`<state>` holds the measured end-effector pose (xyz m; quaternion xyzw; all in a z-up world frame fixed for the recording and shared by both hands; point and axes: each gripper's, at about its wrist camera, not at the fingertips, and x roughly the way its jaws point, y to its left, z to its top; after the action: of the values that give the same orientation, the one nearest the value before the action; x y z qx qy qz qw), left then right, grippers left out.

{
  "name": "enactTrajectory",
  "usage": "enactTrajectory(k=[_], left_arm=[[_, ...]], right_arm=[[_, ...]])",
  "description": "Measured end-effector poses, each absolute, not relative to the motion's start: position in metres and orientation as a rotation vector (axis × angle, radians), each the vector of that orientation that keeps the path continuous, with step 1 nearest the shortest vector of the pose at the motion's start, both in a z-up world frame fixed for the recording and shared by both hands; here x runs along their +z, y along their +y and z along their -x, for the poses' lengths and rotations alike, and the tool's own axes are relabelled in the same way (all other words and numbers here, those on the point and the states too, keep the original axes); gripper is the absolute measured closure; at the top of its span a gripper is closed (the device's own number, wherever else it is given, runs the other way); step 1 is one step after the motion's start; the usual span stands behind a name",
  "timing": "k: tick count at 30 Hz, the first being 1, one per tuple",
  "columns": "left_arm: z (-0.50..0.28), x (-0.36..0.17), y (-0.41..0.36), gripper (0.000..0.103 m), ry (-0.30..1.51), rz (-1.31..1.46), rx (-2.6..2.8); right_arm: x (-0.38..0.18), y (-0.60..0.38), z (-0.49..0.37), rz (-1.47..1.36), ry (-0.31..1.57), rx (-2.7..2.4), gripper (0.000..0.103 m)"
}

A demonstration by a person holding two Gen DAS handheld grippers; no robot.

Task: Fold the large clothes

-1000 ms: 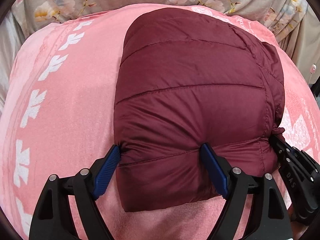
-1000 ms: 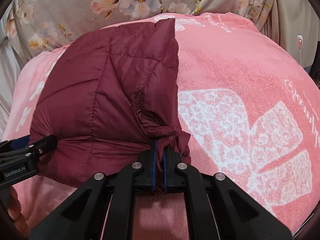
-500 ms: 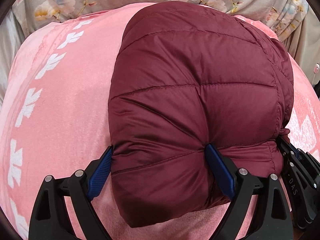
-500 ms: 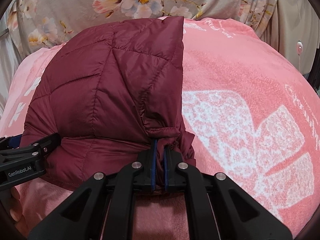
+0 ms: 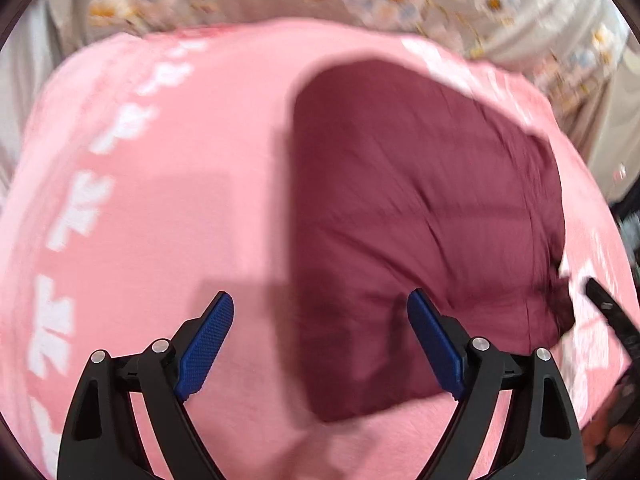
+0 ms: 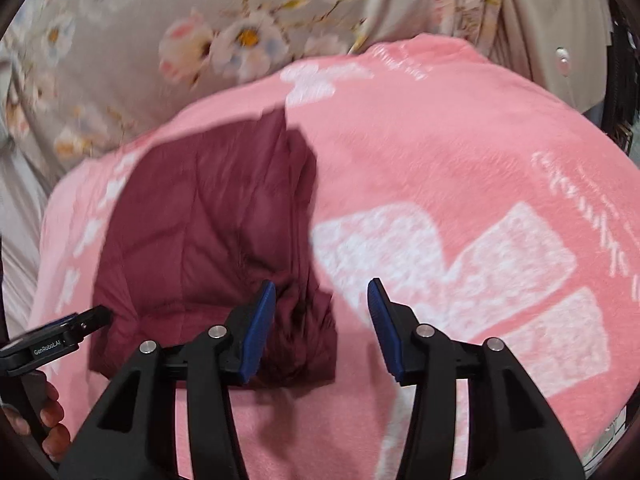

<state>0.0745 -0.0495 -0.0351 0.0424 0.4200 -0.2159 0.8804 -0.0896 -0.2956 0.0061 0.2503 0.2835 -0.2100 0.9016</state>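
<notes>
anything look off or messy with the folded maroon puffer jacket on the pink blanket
Mostly tidy: the folded maroon quilted puffer jacket lies as a compact bundle on the pink fleece blanket. Only its near right corner looks bunched and wrinkled. The frames are too blurred to judge more.

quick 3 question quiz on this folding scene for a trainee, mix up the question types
1. True or false: the right tool is clamped on the maroon puffer jacket.
2. What does the jacket lie on? A) bare wooden floor B) pink blanket C) metal tray
3. Fill in: the pads of the left tool are coloured ____.

Key: 1 false, its jaws are opening with nothing between them; 2 B; 3 blue
</notes>
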Motion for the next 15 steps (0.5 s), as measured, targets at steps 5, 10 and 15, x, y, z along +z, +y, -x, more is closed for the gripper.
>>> enactTrajectory(k=[5, 10, 15], left_arm=[[-0.112, 0.018, -0.046, 0.018, 0.792, -0.034, -0.406], [-0.156, 0.056, -0.079, 0.018, 0.763, -0.021, -0.424], [-0.185, 0.054, -0.125, 0.018, 0.785, -0.093, -0.433]], right_arm=[[0.050, -0.321, 0.061, -0.592, 0.488, -0.350, 0.053], [0.054, -0.338, -0.006, -0.626, 0.507, -0.310, 0.053], [0.019, -0.349, -0.057, -0.645, 0.616, -0.349, 0.052]])
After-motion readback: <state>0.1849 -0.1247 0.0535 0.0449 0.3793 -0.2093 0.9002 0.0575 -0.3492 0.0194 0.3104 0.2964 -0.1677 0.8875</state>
